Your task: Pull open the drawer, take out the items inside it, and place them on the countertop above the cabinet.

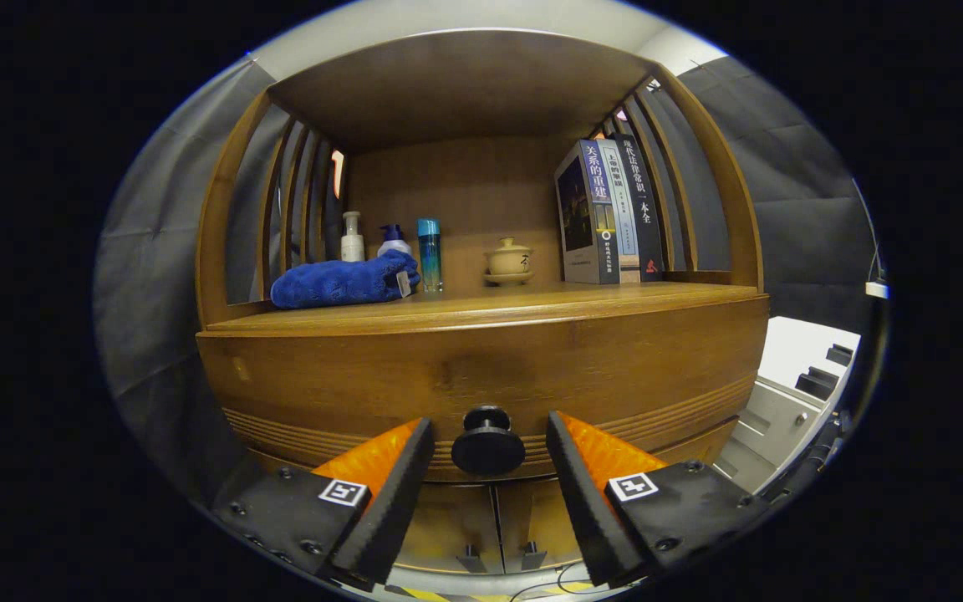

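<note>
- The gripper (490,435) faces a wooden cabinet, its fingers spread wide and holding nothing.
- The dark round knob (487,441) of the closed drawer (481,376) sits directly between the fingers, level with their tips, a gap on either side.
- The knob's stem points straight back at the camera; the coming move looks like a squeeze, then a straight pull.
- Above, the bench (481,305) carries a blue towel (339,283), bottles (429,255), a lidded cup (508,260) and books (607,213).
</note>
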`<state>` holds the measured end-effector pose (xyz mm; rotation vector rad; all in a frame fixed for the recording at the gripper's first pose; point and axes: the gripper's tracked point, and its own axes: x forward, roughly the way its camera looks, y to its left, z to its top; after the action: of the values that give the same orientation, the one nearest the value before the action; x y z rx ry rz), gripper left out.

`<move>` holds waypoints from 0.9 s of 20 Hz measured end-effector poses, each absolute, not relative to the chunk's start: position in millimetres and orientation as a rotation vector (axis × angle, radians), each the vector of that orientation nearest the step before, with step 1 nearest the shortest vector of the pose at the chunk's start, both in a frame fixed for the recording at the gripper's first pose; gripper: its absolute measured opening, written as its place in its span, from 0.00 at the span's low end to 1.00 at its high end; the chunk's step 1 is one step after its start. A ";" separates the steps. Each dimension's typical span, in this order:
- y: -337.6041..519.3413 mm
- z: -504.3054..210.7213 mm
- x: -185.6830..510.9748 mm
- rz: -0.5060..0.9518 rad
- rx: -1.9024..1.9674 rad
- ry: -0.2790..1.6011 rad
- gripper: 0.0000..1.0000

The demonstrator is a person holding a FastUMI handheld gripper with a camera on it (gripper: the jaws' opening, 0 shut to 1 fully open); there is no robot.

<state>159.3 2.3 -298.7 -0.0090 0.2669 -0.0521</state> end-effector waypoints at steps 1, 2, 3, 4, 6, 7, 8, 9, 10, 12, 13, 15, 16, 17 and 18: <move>2.8 -299.8 160.8 -0.050 -0.010 0.268 0.88; 2.3 -301.7 162.5 -0.048 -0.012 0.273 0.83; 1.4 -303.1 163.3 -0.048 -0.008 0.281 0.78; 1.8 -305.9 165.6 -0.046 0.004 0.291 0.73; 2.2 -304.7 165.8 -0.052 0.036 0.292 0.63; 2.4 -306.2 167.8 -0.052 0.039 0.294 0.58; 1.4 -306.7 169.8 -0.052 0.037 0.297 0.53; 1.8 -307.4 169.8 -0.054 0.046 0.299 0.51; 2.8 -308.7 170.3 -0.055 0.056 0.303 0.48; 2.5 -307.4 169.0 -0.045 0.045 0.306 0.44; 2.4 -307.1 167.6 -0.042 0.036 0.306 0.42; 2.0 -308.5 163.4 -0.043 0.030 0.318 0.39; 3.1 -306.9 159.4 -0.043 0.035 0.317 0.39; 4.1 -305.4 154.2 -0.042 0.035 0.315 0.39; 4.4 -304.6 149.8 -0.042 0.031 0.313 0.39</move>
<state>149.8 4.4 -304.6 0.0313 0.3128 -0.0417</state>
